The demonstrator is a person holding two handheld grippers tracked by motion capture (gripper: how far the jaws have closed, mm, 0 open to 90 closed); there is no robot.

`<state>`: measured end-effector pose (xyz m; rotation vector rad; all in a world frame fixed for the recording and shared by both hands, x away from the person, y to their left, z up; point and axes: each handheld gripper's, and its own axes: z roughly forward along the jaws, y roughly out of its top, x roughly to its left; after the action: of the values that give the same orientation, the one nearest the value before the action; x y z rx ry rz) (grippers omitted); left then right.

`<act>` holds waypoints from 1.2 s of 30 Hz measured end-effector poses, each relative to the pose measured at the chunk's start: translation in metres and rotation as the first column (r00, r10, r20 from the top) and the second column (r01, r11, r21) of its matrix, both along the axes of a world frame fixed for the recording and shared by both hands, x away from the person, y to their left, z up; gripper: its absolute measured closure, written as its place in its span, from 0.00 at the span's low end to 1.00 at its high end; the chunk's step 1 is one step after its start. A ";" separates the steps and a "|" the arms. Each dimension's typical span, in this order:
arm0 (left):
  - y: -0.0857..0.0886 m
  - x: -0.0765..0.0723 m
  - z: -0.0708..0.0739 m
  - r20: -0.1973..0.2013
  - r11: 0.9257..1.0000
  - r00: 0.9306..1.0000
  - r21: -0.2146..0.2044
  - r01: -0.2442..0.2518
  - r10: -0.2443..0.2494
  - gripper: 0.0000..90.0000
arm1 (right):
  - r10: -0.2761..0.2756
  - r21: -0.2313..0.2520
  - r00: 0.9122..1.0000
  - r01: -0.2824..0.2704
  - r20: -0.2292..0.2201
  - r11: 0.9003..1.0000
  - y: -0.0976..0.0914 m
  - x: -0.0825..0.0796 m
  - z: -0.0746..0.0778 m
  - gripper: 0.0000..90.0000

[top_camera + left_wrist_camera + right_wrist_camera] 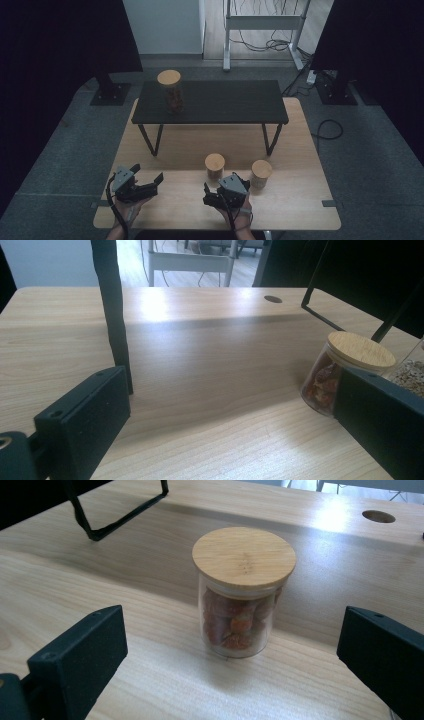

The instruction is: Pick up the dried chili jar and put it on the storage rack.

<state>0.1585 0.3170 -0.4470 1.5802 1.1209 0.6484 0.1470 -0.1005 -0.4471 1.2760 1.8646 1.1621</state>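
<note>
A glass jar of red dried pieces with a round wooden lid stands upright on the light wood table. My right gripper is open just in front of it, and its jaws stand wide on either side without touching it. That same jar sits near the table's middle front. A second lidded jar, with pale grains, stands to its right. My left gripper is open at the front left, with nothing between its jaws. Both jars lie to its right.
A low black bench stands across the back half of the table on thin metal legs. A third lidded jar with brown contents sits on its left end. Black stands and cables lie on the grey carpet beyond.
</note>
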 end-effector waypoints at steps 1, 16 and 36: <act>0.000 0.000 0.000 -0.001 1.000 1.000 -0.001 0.000 0.000 0.02 | -0.004 0.000 1.000 0.004 -0.002 1.000 0.002 0.002 0.000 0.00; -0.001 0.001 -0.001 -0.008 1.000 1.000 0.005 0.009 -0.009 0.02 | -0.069 -0.027 0.996 0.067 -0.060 0.997 0.019 0.032 -0.006 0.00; -0.003 0.004 -0.003 -0.019 1.000 1.000 0.017 0.016 -0.016 0.02 | -0.065 -0.038 0.992 0.061 -0.107 0.997 0.025 0.060 -0.010 0.00</act>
<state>0.1626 0.3140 -0.4498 1.6111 1.1185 0.6352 0.2070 -0.0753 -0.4570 1.3933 1.8986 1.0424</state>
